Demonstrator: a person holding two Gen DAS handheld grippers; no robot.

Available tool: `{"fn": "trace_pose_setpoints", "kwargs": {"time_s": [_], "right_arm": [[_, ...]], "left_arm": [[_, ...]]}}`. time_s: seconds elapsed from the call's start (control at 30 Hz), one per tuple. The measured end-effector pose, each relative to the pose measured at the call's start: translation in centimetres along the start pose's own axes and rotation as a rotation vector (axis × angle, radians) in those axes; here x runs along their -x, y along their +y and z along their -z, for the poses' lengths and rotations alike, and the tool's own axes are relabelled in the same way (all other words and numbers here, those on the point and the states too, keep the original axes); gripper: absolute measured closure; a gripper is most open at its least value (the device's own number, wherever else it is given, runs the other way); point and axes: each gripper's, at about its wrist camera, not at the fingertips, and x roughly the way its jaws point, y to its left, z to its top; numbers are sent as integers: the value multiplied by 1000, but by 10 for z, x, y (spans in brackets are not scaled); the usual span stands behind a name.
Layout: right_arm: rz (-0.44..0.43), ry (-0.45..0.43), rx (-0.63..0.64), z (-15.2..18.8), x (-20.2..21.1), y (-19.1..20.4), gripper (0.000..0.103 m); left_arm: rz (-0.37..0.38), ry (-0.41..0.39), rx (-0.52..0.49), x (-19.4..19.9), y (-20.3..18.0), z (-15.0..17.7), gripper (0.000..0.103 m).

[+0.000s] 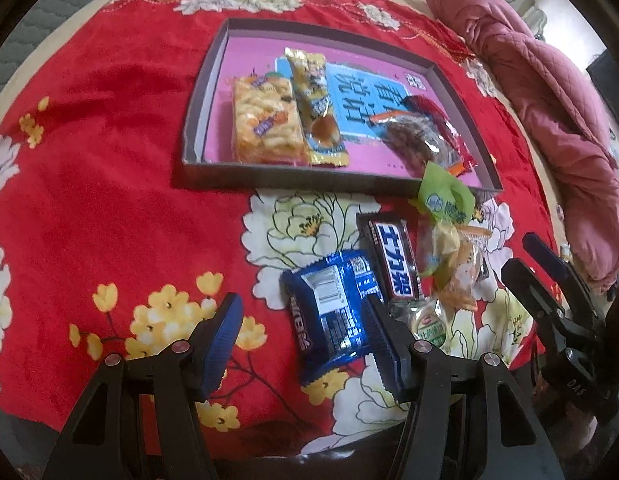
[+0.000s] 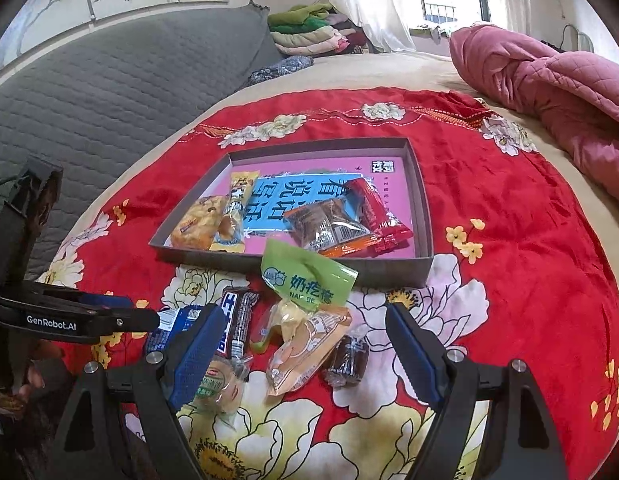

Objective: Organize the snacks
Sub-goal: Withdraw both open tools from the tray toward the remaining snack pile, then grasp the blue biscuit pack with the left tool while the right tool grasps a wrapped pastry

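Red cloth point(image 2: 509, 208), one tray point(image 2: 423, 216), four snacks inside point(image 2: 329, 228)

The red cloth point(image 1: 109, 160) on the bed looks soft and a little velvety, with printed flowers. The shallow box point(image 1: 197, 120) seems to be matt grey cardboard, with a smooth pink printed sheet inside. The blue packet point(image 1: 329, 312) near the cloth's front edge is glossy foil-like plastic that reflects light. The dark bar wrapper point(image 1: 393, 260) is also shiny. The pink quilt point(image 2: 549, 92) is stitched, matt cloth. The gripper pads point(image 2: 197, 356) are ribbed blue, rubber-like, on matt black plastic arms.
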Motion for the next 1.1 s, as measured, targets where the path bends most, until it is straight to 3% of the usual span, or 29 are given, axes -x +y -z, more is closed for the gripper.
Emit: {"fn": "trace_pose_setpoints", "kwargs": {"time_s": [0.27,0.63,1.1], "right_arm": [[16,31,20,3,-7,2,21],[6,74,54,6,-30,1,21],[-10,99,78,8,-45,1,57]], "left_arm": [[57,66,38,-20,3,8,40],[73,75,31,-29,-3,10,39],[91,71,25,-36,-8,7,38]]}}
